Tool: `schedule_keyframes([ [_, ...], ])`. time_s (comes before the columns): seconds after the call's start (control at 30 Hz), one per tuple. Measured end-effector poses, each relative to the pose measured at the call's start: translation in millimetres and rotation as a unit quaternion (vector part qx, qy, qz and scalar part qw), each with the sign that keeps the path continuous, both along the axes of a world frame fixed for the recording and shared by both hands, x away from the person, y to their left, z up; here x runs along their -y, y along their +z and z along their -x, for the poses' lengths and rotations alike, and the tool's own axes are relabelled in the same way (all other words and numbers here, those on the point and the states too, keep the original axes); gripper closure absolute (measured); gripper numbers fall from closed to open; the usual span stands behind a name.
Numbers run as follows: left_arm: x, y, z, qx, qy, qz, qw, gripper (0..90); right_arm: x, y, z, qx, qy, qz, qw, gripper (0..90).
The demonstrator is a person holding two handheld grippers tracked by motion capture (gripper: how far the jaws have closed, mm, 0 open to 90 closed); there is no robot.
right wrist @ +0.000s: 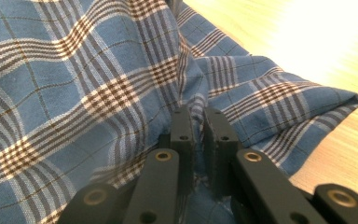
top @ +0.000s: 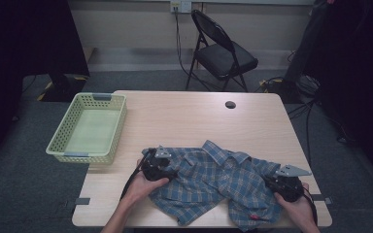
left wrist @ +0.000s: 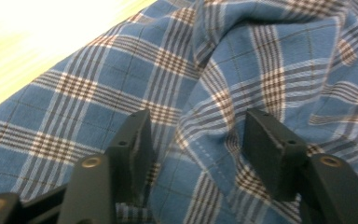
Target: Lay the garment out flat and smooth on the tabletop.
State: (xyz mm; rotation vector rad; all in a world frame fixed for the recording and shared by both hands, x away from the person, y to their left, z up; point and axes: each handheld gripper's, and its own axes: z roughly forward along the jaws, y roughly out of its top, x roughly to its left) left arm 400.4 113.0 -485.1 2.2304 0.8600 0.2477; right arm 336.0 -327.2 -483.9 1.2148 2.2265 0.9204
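Note:
A blue plaid shirt (top: 213, 179) lies crumpled on the near half of the wooden table (top: 199, 116). My left gripper (top: 171, 173) rests on the shirt's left part, held by a hand. In the left gripper view the shirt (left wrist: 121, 74) bunches into a raised fold that runs between the jaws of the left gripper (left wrist: 198, 135), which stand apart. My right gripper (top: 270, 180) sits at the shirt's right end. In the right gripper view the right gripper (right wrist: 198, 123) is shut, with a pinch of the shirt (right wrist: 74, 70) caught between its pads.
A pale green plastic basket (top: 60, 131) stands at the table's left edge with nothing in it. A small dark cable hole (top: 230, 104) is set in the table's far side. A black folding chair (top: 223, 53) stands beyond the table.

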Motion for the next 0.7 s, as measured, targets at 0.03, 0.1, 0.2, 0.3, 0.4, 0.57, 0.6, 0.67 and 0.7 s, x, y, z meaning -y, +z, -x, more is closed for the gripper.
schedule_keyframes([
  [0.03,0.0,0.0,0.0,0.000,0.000,0.000,1.0000,41.5,0.0,0.0,0.0,0.000,0.000,0.000,1.0000,84.0],
  [0.1,1.5,-0.6,2.4,0.007,-0.002,-0.005,1.0000,46.1,-0.3,-0.6,-0.5,-0.003,-0.001,0.000,1.0000,84.0],
  [0.2,8.0,4.9,8.5,0.017,-0.019,-0.026,0.9993,64.6,-0.4,-0.9,-0.7,-0.004,-0.001,0.001,1.0000,84.0],
  [0.3,4.4,11.6,9.0,0.015,-0.021,-0.017,0.9995,79.2,-0.3,-0.4,-0.3,-0.004,-0.002,0.000,1.0000,83.9],
  [0.4,-8.5,23.6,7.1,0.022,-0.014,0.026,0.9993,81.7,1.4,1.6,-0.3,-0.001,-0.004,-0.003,1.0000,84.2],
  [0.57,-28.8,46.3,7.6,0.055,0.006,0.092,0.9942,82.5,11.6,14.7,1.4,0.028,-0.028,-0.026,0.9989,84.8],
  [0.6,-37.8,54.0,8.1,0.074,0.023,0.110,0.9908,82.6,14.9,18.5,1.6,0.037,-0.037,-0.030,0.9982,85.0],
  [0.67,-46.2,57.9,8.4,0.087,0.037,0.113,0.9891,82.7,22.3,26.3,1.8,0.050,-0.056,-0.039,0.9965,85.5],
  [0.7,-50.2,57.8,7.5,0.086,0.038,0.118,0.9886,82.7,26.1,29.8,1.8,0.056,-0.064,-0.041,0.9955,85.7],
])
